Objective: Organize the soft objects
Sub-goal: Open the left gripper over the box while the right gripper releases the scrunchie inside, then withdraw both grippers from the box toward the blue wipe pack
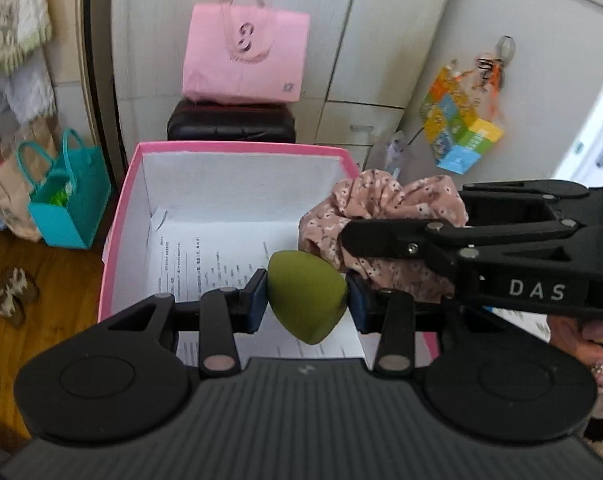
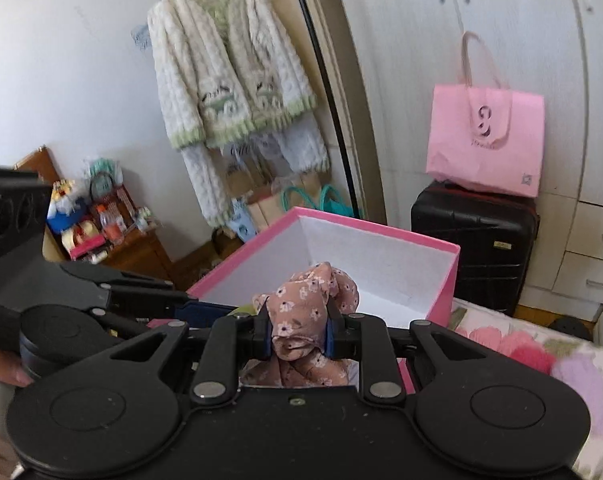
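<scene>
We see the left gripper [image 1: 306, 301] squeezing a green sponge [image 1: 307, 298] shaped like an egg. Its two blue pads [image 1: 257, 300] press on the sponge from both sides, so the jaws are almost closed around it. The sponge hangs over the open pink box [image 1: 121, 216], near the box's front edge. The box is white inside, and a sheet of paper [image 1: 205, 256] with small print lies on its floor.

The right gripper [image 2: 299, 330] pinches a pink cloth with little flowers [image 2: 301, 312]. Its jaws are nearly closed too, with the cloth bunched up between the pads. Some of the cloth puffs out above the pads and some hangs below. In the left wrist view this cloth [image 1: 385, 216] sits just to the right of the sponge, over the right side of the box, and we see the right gripper [image 1: 353, 236] reaching in from the side. The cloth may be a hair scrunchie, but we cannot tell for sure.

Behind the box stands a black suitcase [image 2: 473, 248] with a pink bag [image 2: 485, 140] on top. A teal bag [image 1: 67, 204] sits on the wood floor [image 1: 61, 280] to the left. A fluffy white and green sweater [image 2: 225, 76] hangs on the wall. The flowered bedspread [image 2: 521, 348] shows at the right of the right wrist view, beside the box.
</scene>
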The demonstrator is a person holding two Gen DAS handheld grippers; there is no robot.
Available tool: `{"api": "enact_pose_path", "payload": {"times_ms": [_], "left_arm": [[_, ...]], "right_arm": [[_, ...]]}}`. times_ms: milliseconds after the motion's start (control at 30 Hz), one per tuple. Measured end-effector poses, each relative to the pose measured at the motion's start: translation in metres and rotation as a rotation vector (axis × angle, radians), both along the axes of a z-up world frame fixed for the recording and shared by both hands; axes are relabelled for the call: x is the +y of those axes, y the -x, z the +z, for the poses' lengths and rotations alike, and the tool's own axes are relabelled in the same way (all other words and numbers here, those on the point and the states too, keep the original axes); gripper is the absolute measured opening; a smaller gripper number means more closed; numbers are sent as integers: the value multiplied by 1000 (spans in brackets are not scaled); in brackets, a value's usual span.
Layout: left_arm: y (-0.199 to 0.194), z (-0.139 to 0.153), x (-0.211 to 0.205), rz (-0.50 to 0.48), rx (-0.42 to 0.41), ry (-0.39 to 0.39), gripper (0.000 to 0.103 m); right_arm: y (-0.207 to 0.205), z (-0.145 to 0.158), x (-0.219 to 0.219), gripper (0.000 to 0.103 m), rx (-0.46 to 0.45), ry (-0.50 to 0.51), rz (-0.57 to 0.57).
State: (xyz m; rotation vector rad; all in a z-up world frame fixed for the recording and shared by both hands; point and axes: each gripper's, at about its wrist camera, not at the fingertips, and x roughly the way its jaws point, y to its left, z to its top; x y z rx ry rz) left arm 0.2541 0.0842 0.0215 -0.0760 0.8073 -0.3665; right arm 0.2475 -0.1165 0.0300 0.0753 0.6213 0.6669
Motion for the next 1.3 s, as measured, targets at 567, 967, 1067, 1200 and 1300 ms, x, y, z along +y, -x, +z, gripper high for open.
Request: {"api": "enact_pose_path", "payload": {"times_ms": [567,967,1067,1200,1300], "left_arm": [[-71,-45,-6,87,90,-87,58],[-26,-19,-12,-17,38,-249,63],[-4,-8,-13,-53,3,-272,63],[32,14,-12,-90,-32,-266,63],[57,28,-14,-111,-69,-280,66]], "right_arm": [[-90,-34,30,43,97,205,-15],[-43,-4,10,48,27,172,-33],[-22,5,2,51,13,170,-24],[8,16,-4,51,-17,190,-11],[32,27,-10,54,-37,186,5]]}}
